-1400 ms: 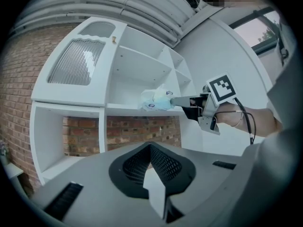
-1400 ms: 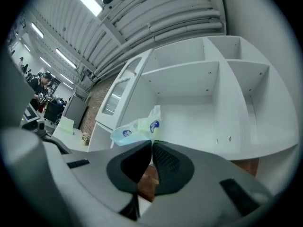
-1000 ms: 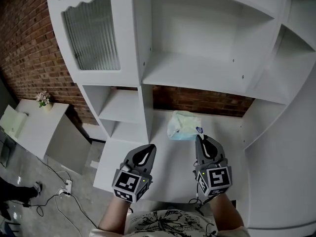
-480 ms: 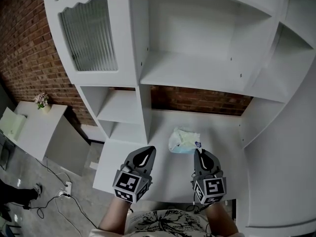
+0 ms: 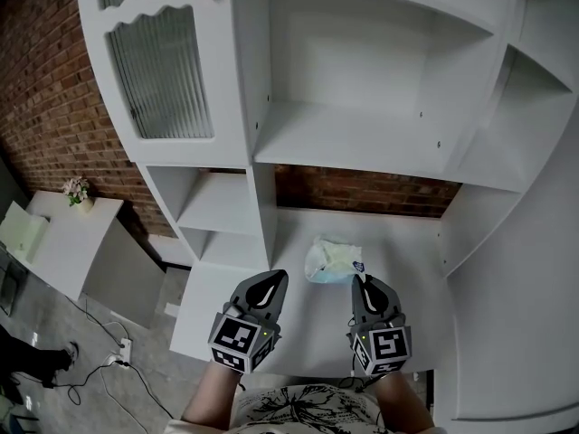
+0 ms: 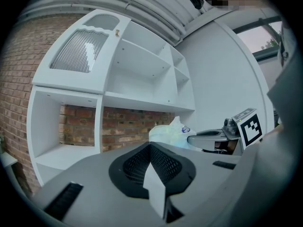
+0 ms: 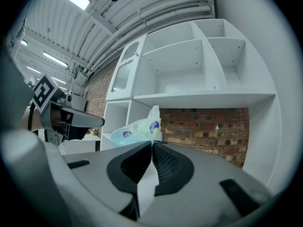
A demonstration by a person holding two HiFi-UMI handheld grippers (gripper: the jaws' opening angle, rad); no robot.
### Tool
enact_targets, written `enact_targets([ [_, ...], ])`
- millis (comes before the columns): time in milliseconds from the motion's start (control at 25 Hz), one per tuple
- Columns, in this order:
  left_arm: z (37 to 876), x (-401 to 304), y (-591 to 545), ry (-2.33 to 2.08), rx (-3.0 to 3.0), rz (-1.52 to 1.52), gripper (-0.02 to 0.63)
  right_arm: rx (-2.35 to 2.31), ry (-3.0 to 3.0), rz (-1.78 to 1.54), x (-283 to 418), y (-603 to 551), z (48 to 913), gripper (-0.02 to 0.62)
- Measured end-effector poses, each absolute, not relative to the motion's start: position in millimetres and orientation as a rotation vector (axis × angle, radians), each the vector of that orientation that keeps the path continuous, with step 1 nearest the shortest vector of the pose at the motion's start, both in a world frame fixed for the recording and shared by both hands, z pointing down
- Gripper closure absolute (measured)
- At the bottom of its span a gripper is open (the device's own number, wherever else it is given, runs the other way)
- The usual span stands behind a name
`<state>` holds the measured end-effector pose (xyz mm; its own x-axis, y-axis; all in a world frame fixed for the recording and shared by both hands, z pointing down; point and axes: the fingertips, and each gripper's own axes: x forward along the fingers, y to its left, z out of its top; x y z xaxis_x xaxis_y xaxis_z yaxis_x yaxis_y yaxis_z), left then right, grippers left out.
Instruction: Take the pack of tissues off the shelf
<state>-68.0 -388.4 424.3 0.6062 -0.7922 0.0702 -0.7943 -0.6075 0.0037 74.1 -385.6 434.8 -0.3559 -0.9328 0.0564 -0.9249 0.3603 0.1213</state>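
Pinching the pack of tissues (image 7: 136,127) by a thin edge of its wrapper, the right gripper (image 7: 152,144) has its jaws pressed flat together, with the rest of the pack sticking out past the tips, up and to the left in the right gripper view. Pack is pale, crinkled plastic with small blue printed marks. Seen from the head, it hangs just ahead of the right gripper's tips, in front of the lower open bay of the white shelf unit (image 5: 362,143) and over that bay's white base board (image 5: 407,242); cannot tell whether its underside touches the board. Left gripper (image 5: 270,281): jaws closed on each other, nothing between them, held level with the right gripper at the front edge of the shelf unit, on the side of the unit's narrow cubbies (image 5: 222,206). The pack lies near it but apart. The lower bay has no back panel, so the brick wall (image 5: 362,188) shows through. Upper bays of the shelf unit are bare. A ribbed-glass door (image 5: 163,70) closes the unit's top-left compartment. Left of the unit stands a low white table (image 5: 63,233) with a small flower pot (image 5: 79,189); cables (image 5: 109,360) lie on the floor beside it.
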Motion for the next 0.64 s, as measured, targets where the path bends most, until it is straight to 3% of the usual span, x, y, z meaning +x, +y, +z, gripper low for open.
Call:
enact_targets([
  [640, 422, -71, -390, -1.386, 2.788, 0.086, 0.603, 1.704, -2.498, -0.124, 72, -386, 423, 0.584],
])
